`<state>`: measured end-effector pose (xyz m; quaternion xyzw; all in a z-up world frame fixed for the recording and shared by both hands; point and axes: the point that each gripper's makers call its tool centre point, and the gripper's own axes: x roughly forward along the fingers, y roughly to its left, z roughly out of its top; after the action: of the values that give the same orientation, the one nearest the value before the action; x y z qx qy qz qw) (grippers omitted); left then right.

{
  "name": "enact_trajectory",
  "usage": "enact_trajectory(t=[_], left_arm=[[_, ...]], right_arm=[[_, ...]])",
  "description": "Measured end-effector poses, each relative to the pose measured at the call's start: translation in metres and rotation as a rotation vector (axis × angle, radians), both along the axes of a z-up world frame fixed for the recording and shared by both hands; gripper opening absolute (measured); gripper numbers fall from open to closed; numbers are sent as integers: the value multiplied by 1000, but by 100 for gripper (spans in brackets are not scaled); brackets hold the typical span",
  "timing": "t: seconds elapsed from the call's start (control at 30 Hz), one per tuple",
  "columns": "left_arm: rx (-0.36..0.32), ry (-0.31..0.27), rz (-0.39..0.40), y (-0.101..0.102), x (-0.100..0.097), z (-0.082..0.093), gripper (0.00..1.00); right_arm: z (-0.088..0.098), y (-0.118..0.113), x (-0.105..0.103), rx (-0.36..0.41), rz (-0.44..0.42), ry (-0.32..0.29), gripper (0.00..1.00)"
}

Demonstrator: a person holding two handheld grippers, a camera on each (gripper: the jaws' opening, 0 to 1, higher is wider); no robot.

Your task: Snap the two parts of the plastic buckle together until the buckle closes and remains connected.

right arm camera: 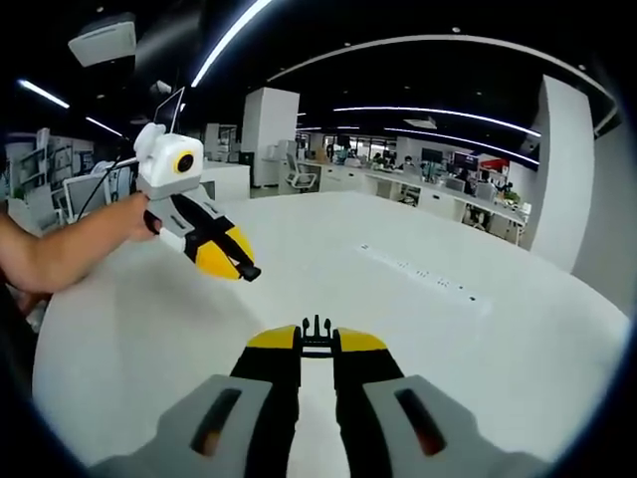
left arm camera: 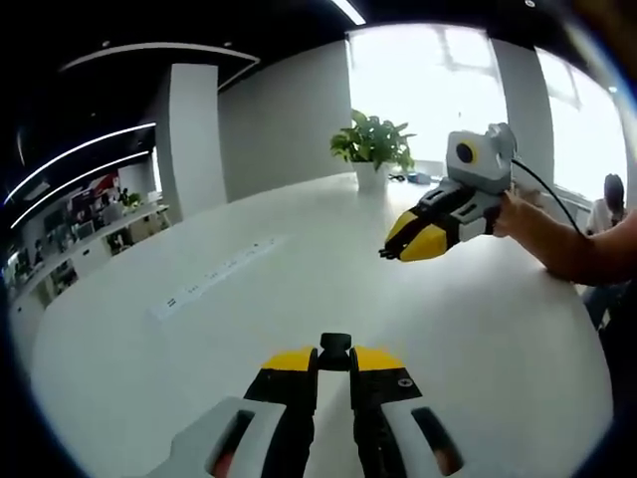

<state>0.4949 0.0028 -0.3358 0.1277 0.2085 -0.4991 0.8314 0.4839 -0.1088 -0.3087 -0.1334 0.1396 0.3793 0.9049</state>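
Left gripper (left arm camera: 334, 360) fingers clamp the socket (left arm camera: 335, 348); right gripper (right arm camera: 317, 339) fingers clamp the plug (right arm camera: 317, 331). Both are raised above the surface (left arm camera: 199, 329), well apart. Align prongs with socket, then press straight.

Bright window glare, fisheye-warped edges

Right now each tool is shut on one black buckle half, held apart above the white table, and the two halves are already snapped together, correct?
Not snapped together. In the left gripper view the left tool holds its buckle half well apart from the right tool. The right gripper view shows the pronged half alone in the right tool's tips. The rest holds, above the white table.
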Motion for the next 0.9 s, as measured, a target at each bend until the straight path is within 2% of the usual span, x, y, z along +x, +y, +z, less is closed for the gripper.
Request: enact_trajectory(t=[0.27,0.9], left_arm=[[0,7,5,4,-4,-3,11],[3,3,-8,2,-34,-6,11]], right_arm=[[-2,5,-9,-4,18,2,11],[6,4,-32,4,32,-13,11]])
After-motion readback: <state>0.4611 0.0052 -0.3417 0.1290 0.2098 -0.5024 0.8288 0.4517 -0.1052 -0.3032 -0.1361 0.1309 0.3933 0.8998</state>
